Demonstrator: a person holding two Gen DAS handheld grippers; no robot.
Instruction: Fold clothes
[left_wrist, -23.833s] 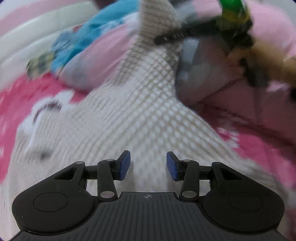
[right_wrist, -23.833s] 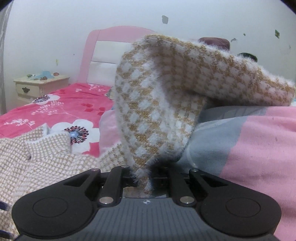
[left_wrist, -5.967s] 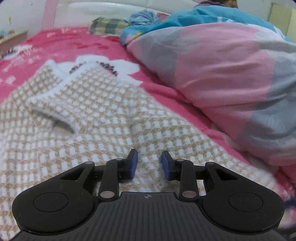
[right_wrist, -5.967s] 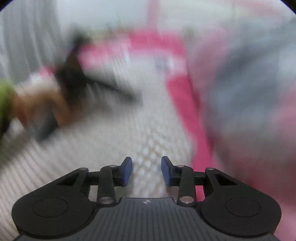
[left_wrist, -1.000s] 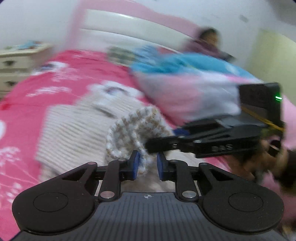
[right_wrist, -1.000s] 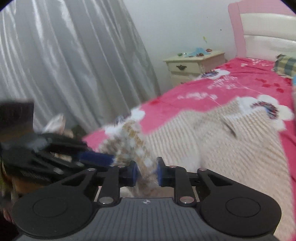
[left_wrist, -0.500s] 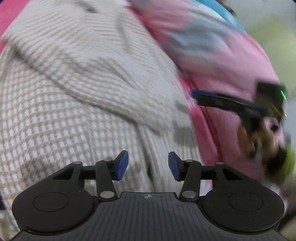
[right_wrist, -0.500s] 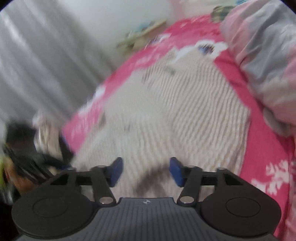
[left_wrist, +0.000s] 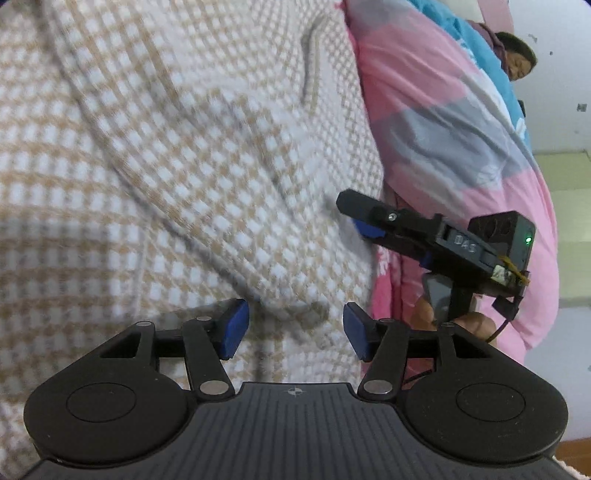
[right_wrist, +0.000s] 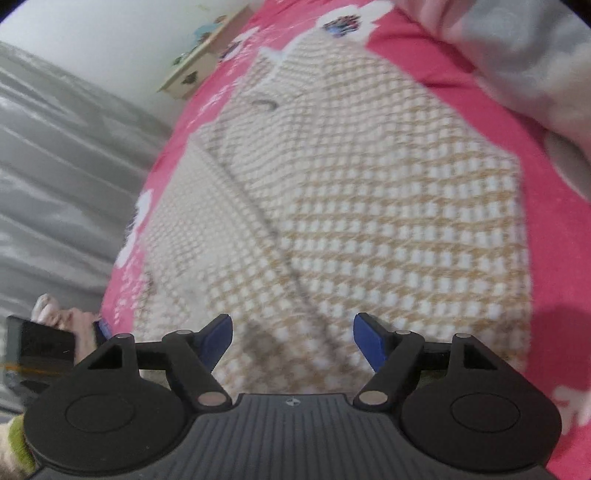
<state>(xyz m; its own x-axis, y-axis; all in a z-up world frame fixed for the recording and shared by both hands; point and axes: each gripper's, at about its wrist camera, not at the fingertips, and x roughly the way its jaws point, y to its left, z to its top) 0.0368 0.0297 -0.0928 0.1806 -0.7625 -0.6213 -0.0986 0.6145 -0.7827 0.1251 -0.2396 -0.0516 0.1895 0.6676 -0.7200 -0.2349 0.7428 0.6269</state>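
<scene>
A beige-and-white checked knit sweater (left_wrist: 177, 155) lies spread on the pink bed, with a folded layer over its lower part. My left gripper (left_wrist: 295, 328) hovers open just above that folded edge, holding nothing. In the same view the right gripper (left_wrist: 364, 221) reaches in from the right, its blue pad near the sweater's right edge. From the right wrist the sweater (right_wrist: 369, 206) fills the middle, a diagonal fold line running across it. My right gripper (right_wrist: 291, 338) stands open over the sweater's near hem, empty. The other gripper's body (right_wrist: 40, 347) shows at the far left.
A pink, grey and blue quilt (left_wrist: 461, 129) is heaped along the sweater's right side, with a person's head (left_wrist: 517, 55) at its far end. The pink floral bedsheet (right_wrist: 572, 258) surrounds the sweater. Grey curtains (right_wrist: 55, 184) and a cream bedside table (right_wrist: 199, 70) stand beyond the bed.
A second ago both grippers were shut on the sweater's hem, lifted. Both have let go and opened, and the fabric now lies folded over on the bed.
</scene>
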